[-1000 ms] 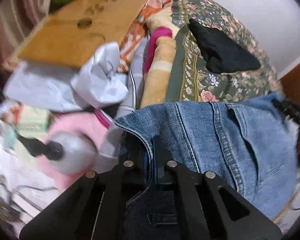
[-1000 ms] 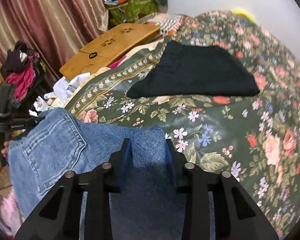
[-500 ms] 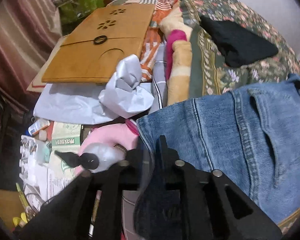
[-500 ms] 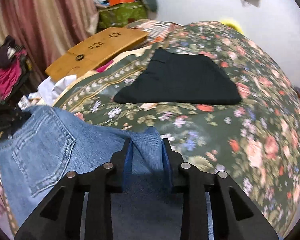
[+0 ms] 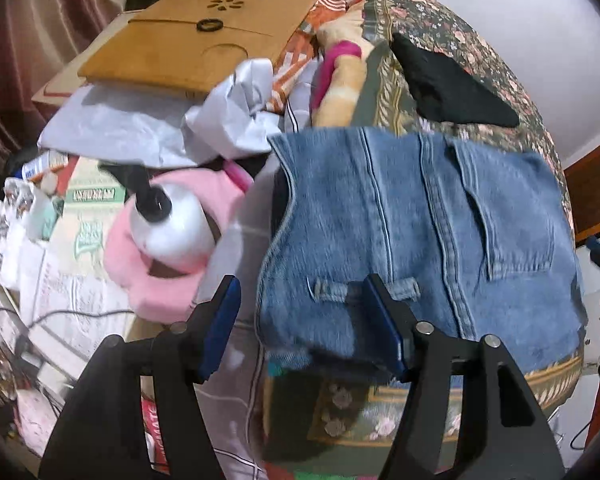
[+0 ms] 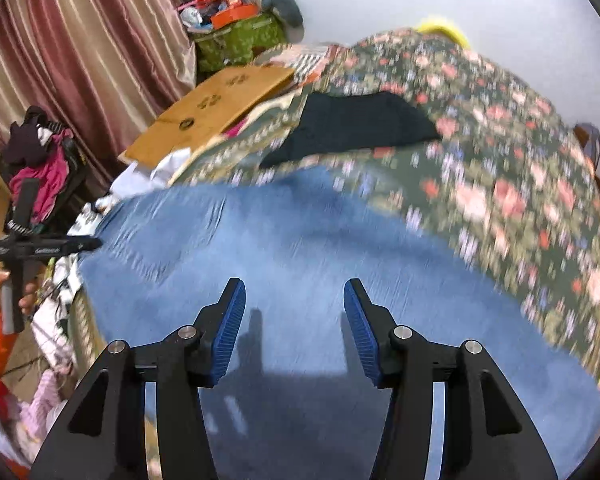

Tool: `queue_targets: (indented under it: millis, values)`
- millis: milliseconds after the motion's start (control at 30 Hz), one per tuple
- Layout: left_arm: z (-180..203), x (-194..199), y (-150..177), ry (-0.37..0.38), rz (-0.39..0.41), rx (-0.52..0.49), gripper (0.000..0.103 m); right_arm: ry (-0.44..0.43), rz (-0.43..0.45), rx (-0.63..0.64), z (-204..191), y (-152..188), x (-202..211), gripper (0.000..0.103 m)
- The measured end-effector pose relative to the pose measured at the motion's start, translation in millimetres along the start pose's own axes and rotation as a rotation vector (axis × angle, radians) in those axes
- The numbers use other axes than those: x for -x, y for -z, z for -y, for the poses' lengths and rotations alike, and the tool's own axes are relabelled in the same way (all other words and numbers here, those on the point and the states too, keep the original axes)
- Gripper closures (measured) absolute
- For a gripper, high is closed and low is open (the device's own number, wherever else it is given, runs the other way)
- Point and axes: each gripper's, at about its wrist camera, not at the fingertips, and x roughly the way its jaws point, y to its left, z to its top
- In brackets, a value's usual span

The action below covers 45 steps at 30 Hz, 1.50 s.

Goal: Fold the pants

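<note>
1. Pants: blue denim jeans, faded wash, heavy stitched seams, a back patch pocket and belt loops facing up. They lie on the near edge of the bed, over the floral bedspread.
2. Left-wrist view: waistband is at the near end by the fingers, and the seams run away toward the far side of the bed. Full length isn't in view, so the overall long axis can't be told.
3. Left gripper: black frame, blue ribbed pads, jaws spread wide, holding nothing. The right pad sits over the waistband; contact is unclear.
4. Right gripper: same build, jaws wide apart, empty, above the flat denim. This view is motion-blurred.
5. Black garment: folded, matte, roughly triangular, lying farther back on the bedspread, apart from the jeans.
6. Beside the bed: flat wooden board with flower-shaped cutouts, crumpled white paper, a white pump bottle on pink fuzzy fabric.
</note>
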Motion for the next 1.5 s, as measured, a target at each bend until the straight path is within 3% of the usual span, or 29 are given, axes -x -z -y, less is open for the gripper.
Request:
queue_targets:
  millis: [100,167,400,567,700,833,933,1033,1133,1300,1433,1500]
  values:
    - [3,4,14,-0.038,0.042,-0.039,0.041,-0.014,-0.088,-0.023,-2,29,-16,0.053]
    - [2,4,20,-0.074,0.051,-0.061,0.041,0.005,-0.031,-0.019,-6,47,-11,0.053]
    - [3,4,23,-0.145,0.053,-0.077,0.038,-0.045,-0.015,-0.099,3,68,15,0.053]
    - [18,34,12,-0.17,0.072,-0.122,0.044,-0.034,0.008,-0.124,17,84,42,0.055]
    - [51,64,0,-0.121,0.159,-0.17,0.043,0.04,0.093,-0.224,55,95,75,0.055]
    - [107,67,-11,-0.073,0.193,-0.254,0.042,0.181,0.175,-0.38,124,111,95,0.054]
    - [147,47,-12,-0.055,0.174,-0.306,0.041,0.276,0.142,-0.493,173,132,87,0.054]
    - [172,18,-7,-0.052,0.126,-0.319,0.041,0.298,0.037,-0.593,210,167,67,0.054]
    - [182,-9,0,-0.06,0.066,-0.315,0.041,0.257,0.077,-0.567,208,196,74,0.057]
    - [191,-10,2,-0.1,0.075,-0.33,0.041,0.314,0.107,-0.617,212,216,104,0.055]
    - [201,5,-1,-0.093,0.096,-0.333,0.041,0.428,0.218,-0.761,255,238,138,0.055]
    - [208,10,-3,-0.075,0.114,-0.33,0.04,0.439,0.246,-0.845,281,244,141,0.055]
